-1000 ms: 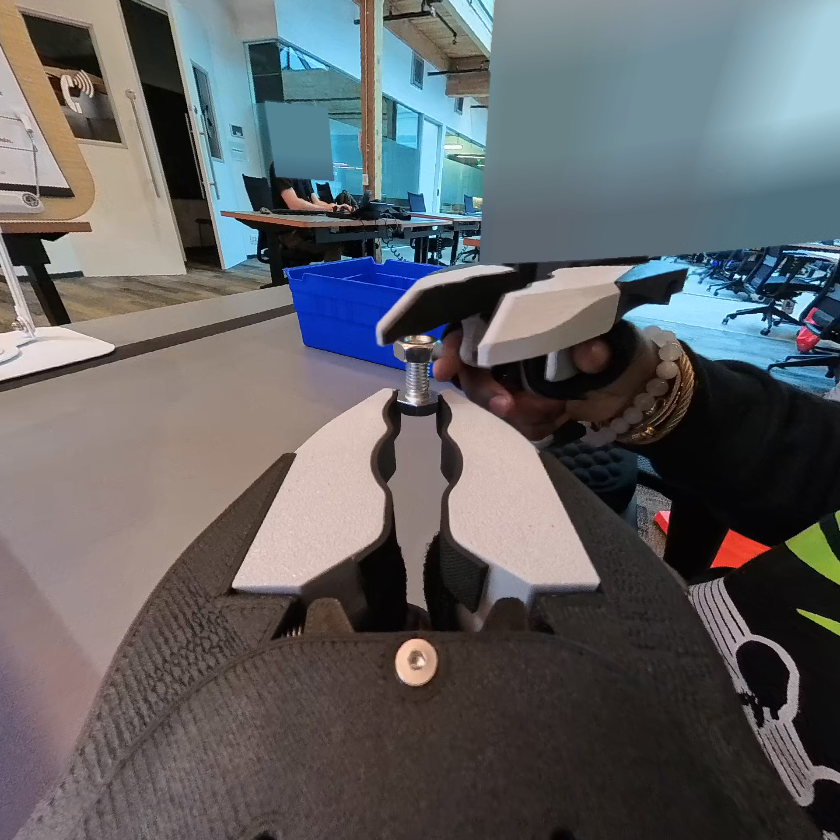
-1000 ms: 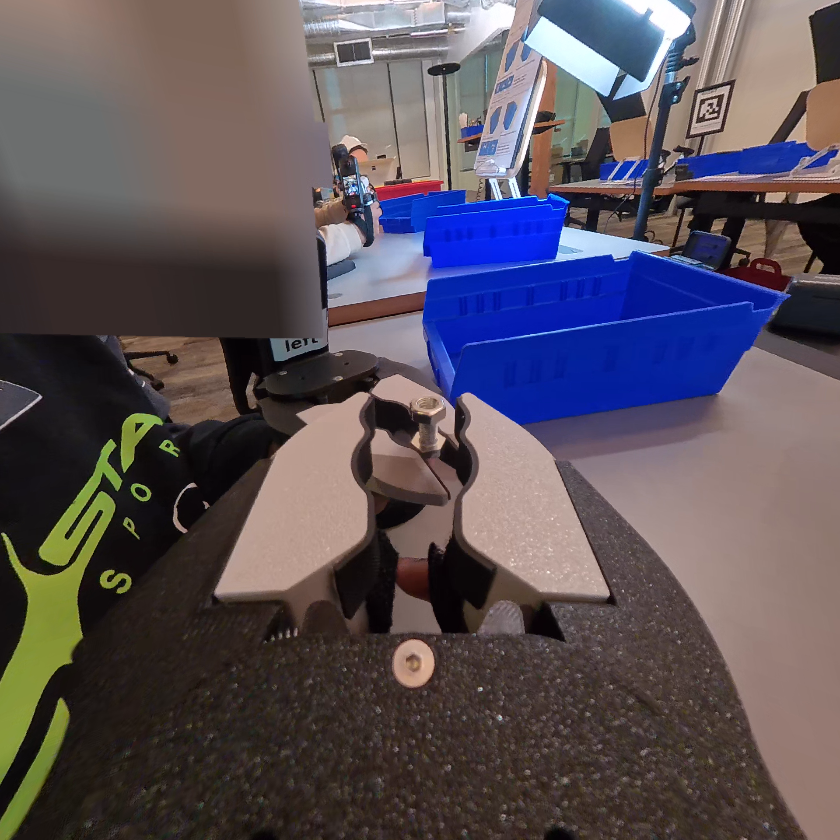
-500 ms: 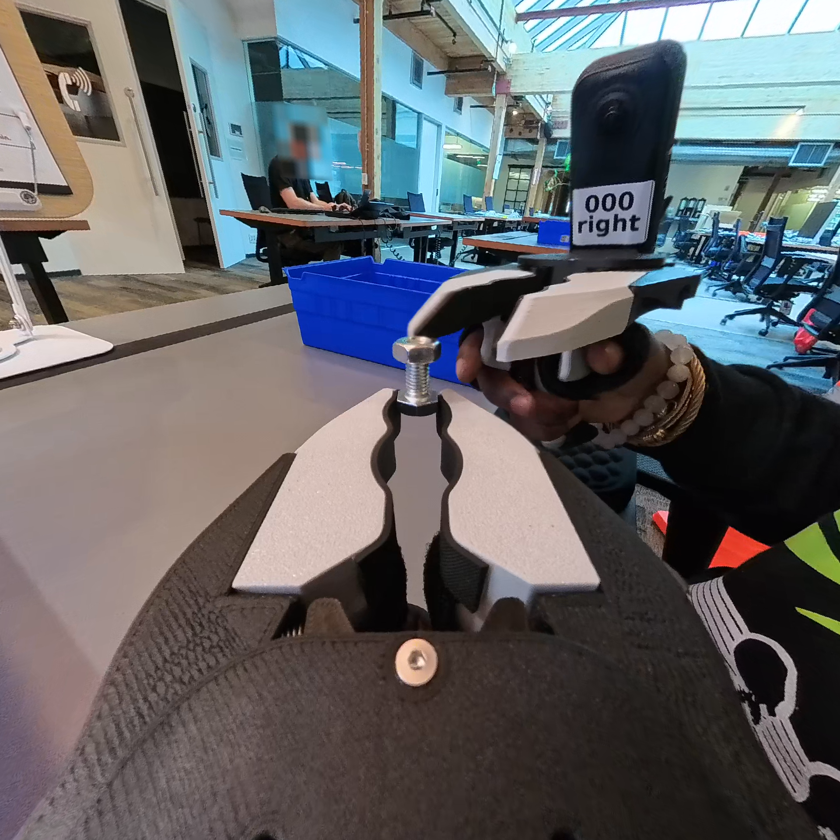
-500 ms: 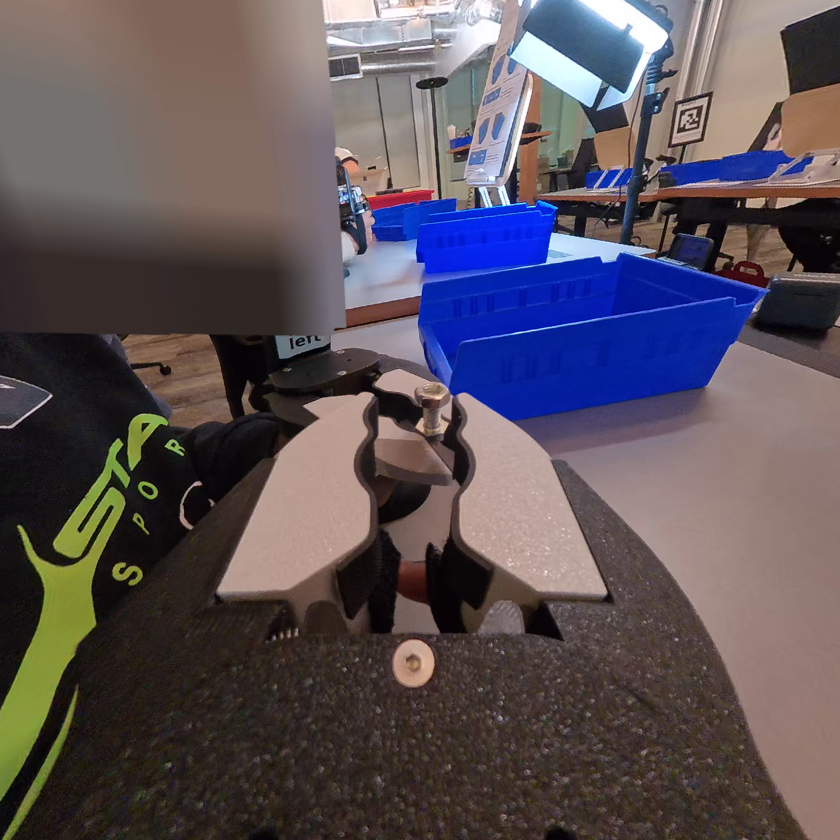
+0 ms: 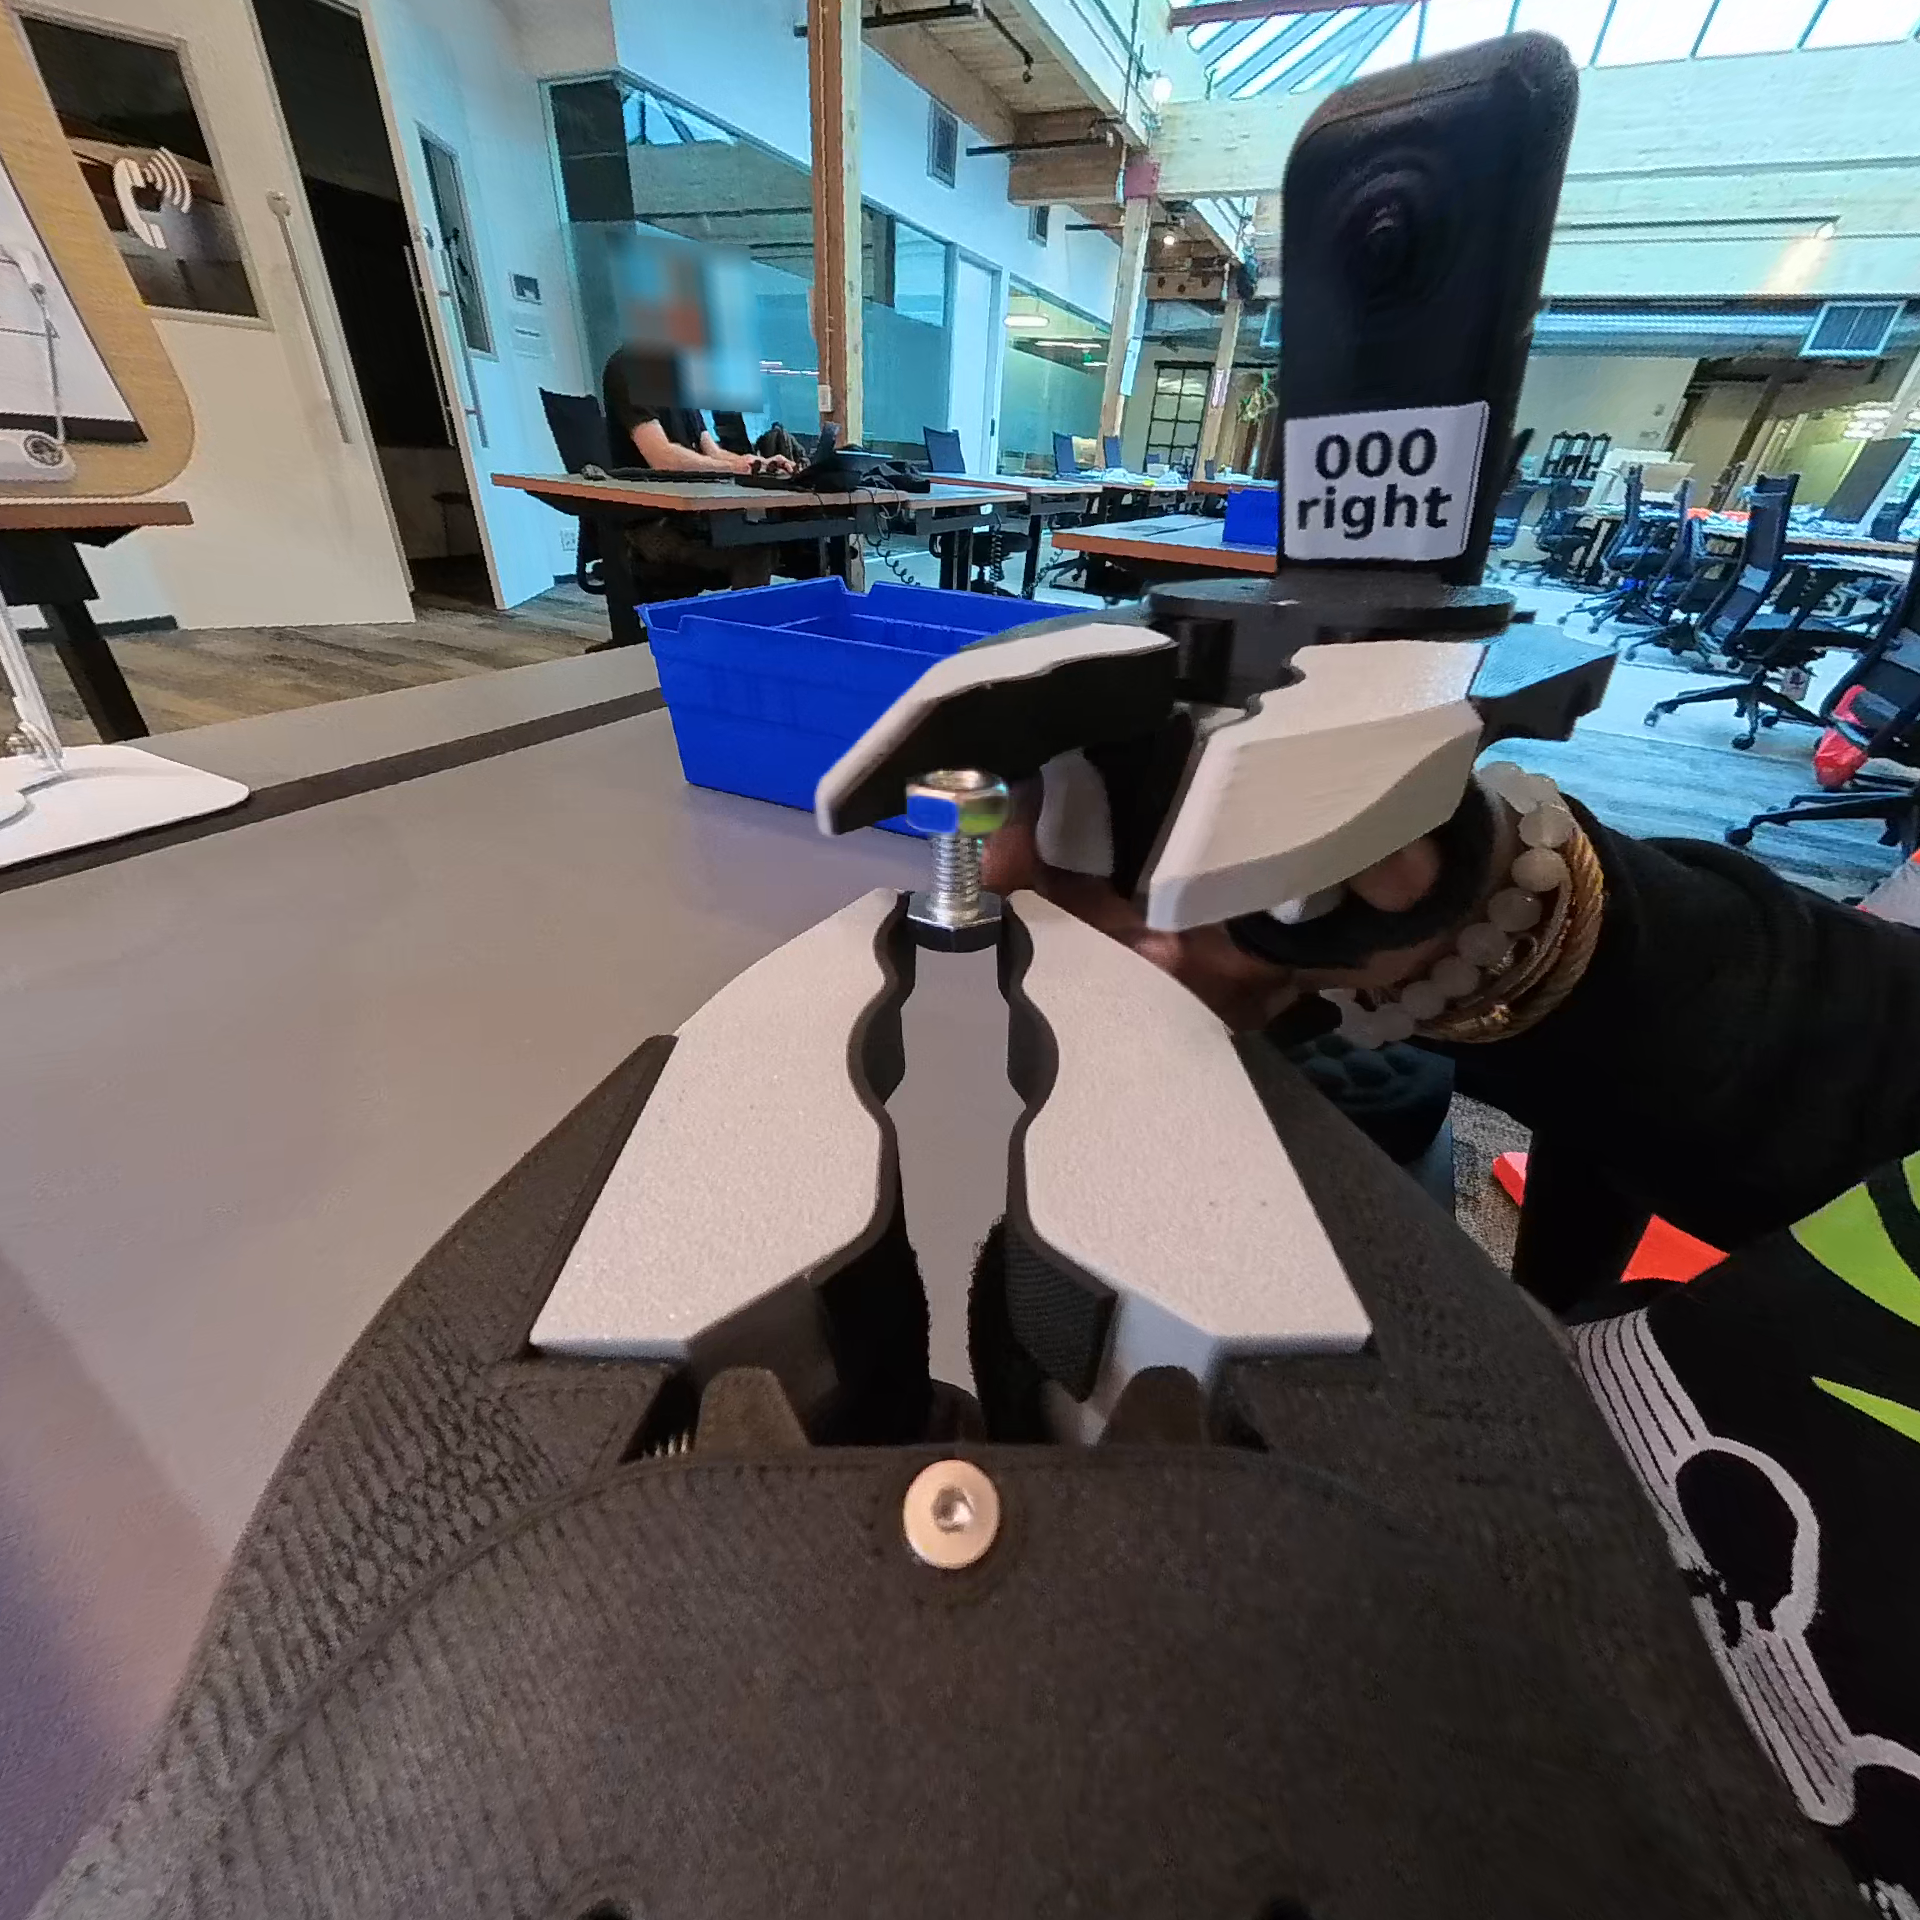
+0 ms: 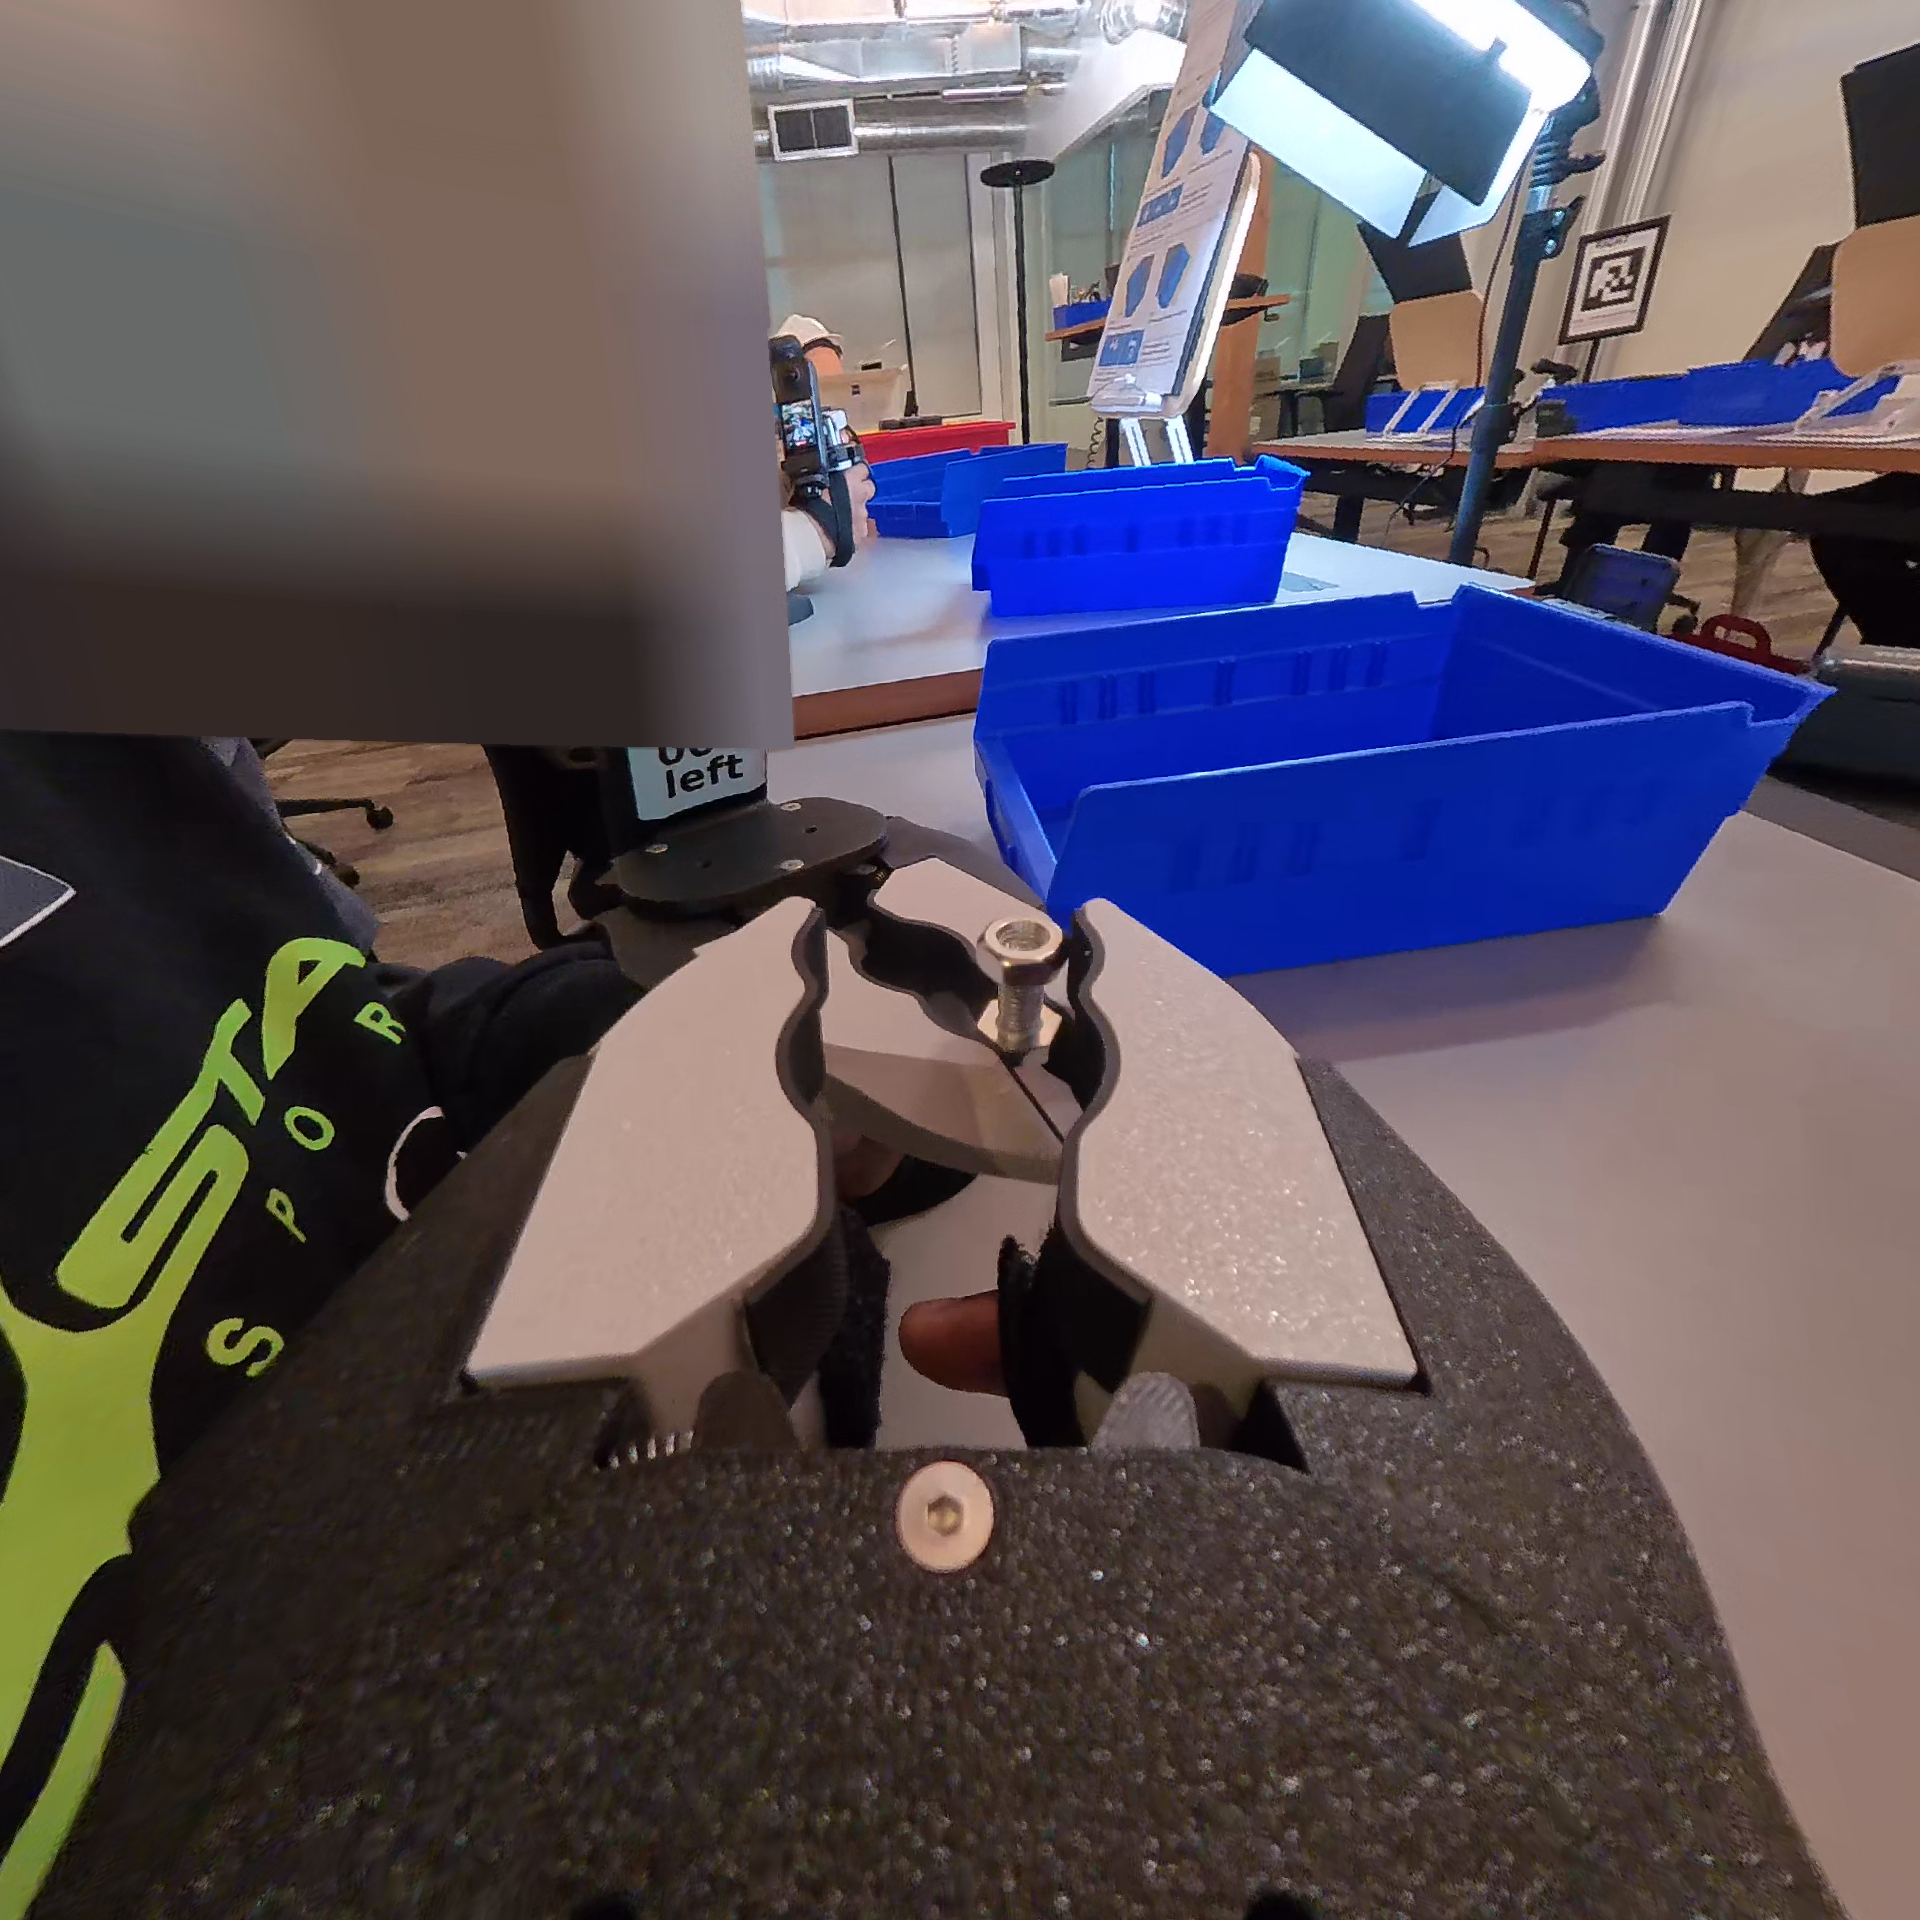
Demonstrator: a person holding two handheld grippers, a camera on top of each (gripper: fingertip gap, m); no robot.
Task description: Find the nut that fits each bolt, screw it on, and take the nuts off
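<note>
Between left gripper (image 5: 951, 914) tips, upright bolt (image 5: 957, 852), nut (image 5: 953, 912) clamped

Left claw (image 5: 951, 914) and right claw (image 6: 951, 935): grey wavy-edged fingers on black textured bodies, one silver screw each. Black sleeve (image 5: 1714, 1039), beaded bracelets (image 5: 1517, 925), neon-green print.

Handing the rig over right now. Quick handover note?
Left gripper: shut on the hex head of the bolt, holding it upright with the thread pointing up.
Right gripper: open, with its fingers either side of the nut and not clamped on it.
Nut: sits at the very top of the thread, with bare thread below it.
Blue bin: on the grey table just beyond. No other bolts or nuts are in view.
Done: nut matched to this bolt and engaged.
Left: whether it is going on or coming off can't be told. It must end up off.
</note>
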